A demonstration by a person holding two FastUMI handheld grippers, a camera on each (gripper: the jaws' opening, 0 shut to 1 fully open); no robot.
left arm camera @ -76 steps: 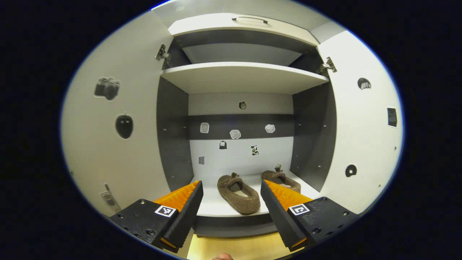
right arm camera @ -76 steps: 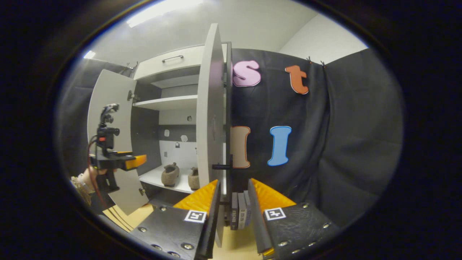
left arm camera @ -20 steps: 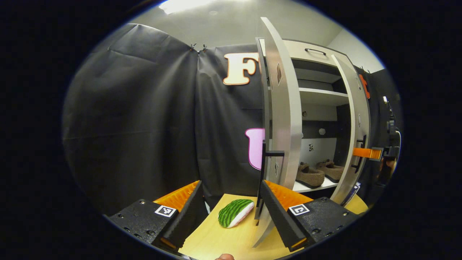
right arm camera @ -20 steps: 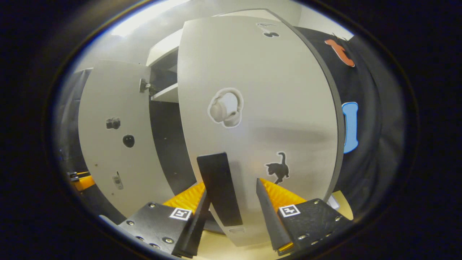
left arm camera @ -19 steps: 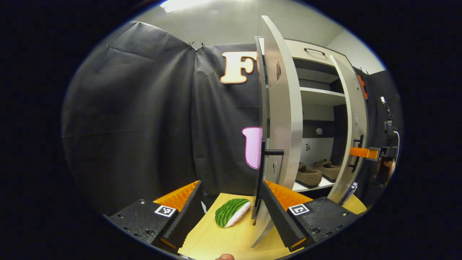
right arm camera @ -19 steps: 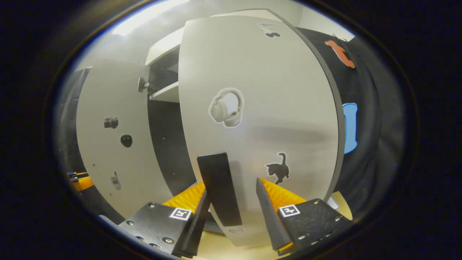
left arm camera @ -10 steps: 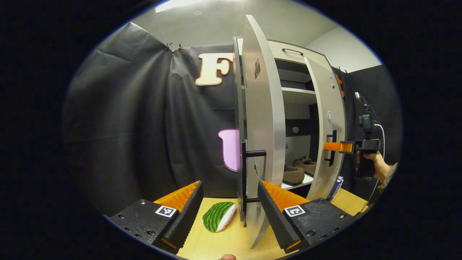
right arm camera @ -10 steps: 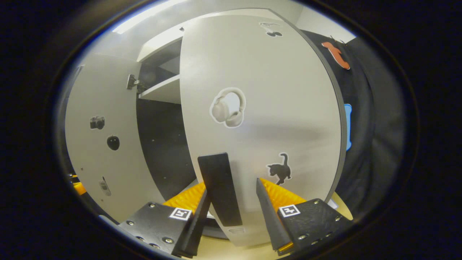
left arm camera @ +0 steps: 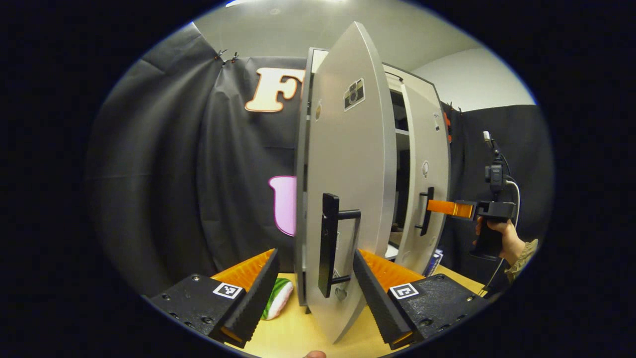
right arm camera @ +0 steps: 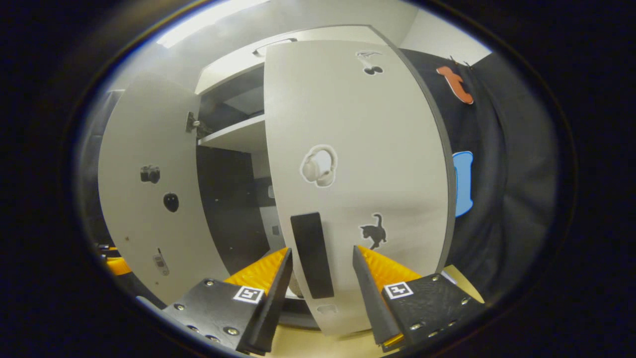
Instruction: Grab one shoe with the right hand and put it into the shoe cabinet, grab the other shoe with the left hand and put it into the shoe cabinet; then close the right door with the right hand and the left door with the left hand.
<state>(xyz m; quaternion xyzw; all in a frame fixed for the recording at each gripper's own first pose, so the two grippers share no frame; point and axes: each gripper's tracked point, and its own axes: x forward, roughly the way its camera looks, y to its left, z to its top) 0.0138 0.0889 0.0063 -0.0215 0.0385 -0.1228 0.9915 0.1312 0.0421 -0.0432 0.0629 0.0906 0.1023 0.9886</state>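
Looking along the left gripper (left arm camera: 314, 288) in the left gripper view, its fingers are seen spread wide apart, one on each side of the left door (left arm camera: 348, 164). The door's dark handle (left arm camera: 329, 243) stands between the fingers, and nothing is pinched; whether either finger touches the door cannot be told. The door is partly swung in, its outer face turned toward the camera, with a camera sticker (left arm camera: 354, 93) near its top. Beyond it, the right door (left arm camera: 426, 174) is seen partly closed, a narrow gap left between the two doors. The right gripper (left arm camera: 437, 206) is reached toward that door's handle (left arm camera: 425, 211), held by a hand (left arm camera: 504, 234) at the far right. A green striped toy (left arm camera: 277, 298) is lying on the wooden tabletop (left arm camera: 288, 330), just behind the left finger. The shoes cannot be made out through the gap.

In the right gripper view, the right gripper (right arm camera: 322, 293) is seen spread open, with the right door's handle (right arm camera: 311, 253) standing between its fingers and not squeezed. The right door (right arm camera: 357, 164) is shown with a headphone sticker (right arm camera: 319, 165) and a cat sticker (right arm camera: 373, 230). To the left, the inner face of the left door (right arm camera: 149, 199) and a shelf (right arm camera: 238, 134) of the shoe cabinet (right arm camera: 233, 199) are visible.
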